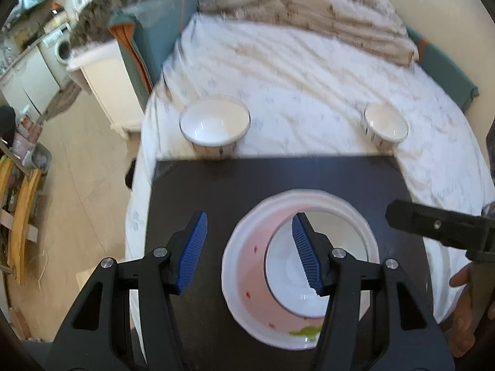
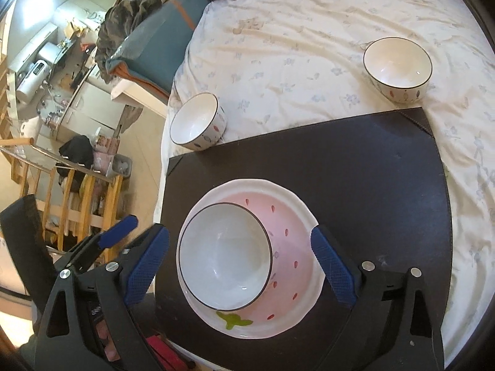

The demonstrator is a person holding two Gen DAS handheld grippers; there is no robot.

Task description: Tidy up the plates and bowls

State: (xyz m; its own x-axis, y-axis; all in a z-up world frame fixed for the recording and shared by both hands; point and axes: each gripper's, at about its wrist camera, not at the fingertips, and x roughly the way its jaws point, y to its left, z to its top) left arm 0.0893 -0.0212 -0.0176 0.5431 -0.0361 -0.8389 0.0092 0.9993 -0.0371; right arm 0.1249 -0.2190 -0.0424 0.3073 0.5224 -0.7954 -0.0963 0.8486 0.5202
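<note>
**Two bowls left, one beyond each far corner of the mat**

On the bed [image 2: 309,46] lies a dark mat [image 2: 371,170] carrying a pink plate [image 2: 290,241] with a white bowl [image 2: 225,256] set in it. The left bowl [image 2: 198,122] and the right bowl [image 2: 397,68] stand on the sheet, well apart. The right gripper [image 2: 239,266], jaws wide and empty, hangs over the stack; the left gripper [image 1: 249,253], jaws half open and empty, is nearer the left bowl.

A dark mat [image 2: 355,167] lies on a bed whose floral sheet [image 2: 294,46] is creased. Beyond the mat, a beige blanket [image 1: 309,9] is bunched; left of the bed stand a white cabinet [image 1: 105,83], washing machine [image 1: 62,49] and wooden railing [image 2: 77,198].
</note>
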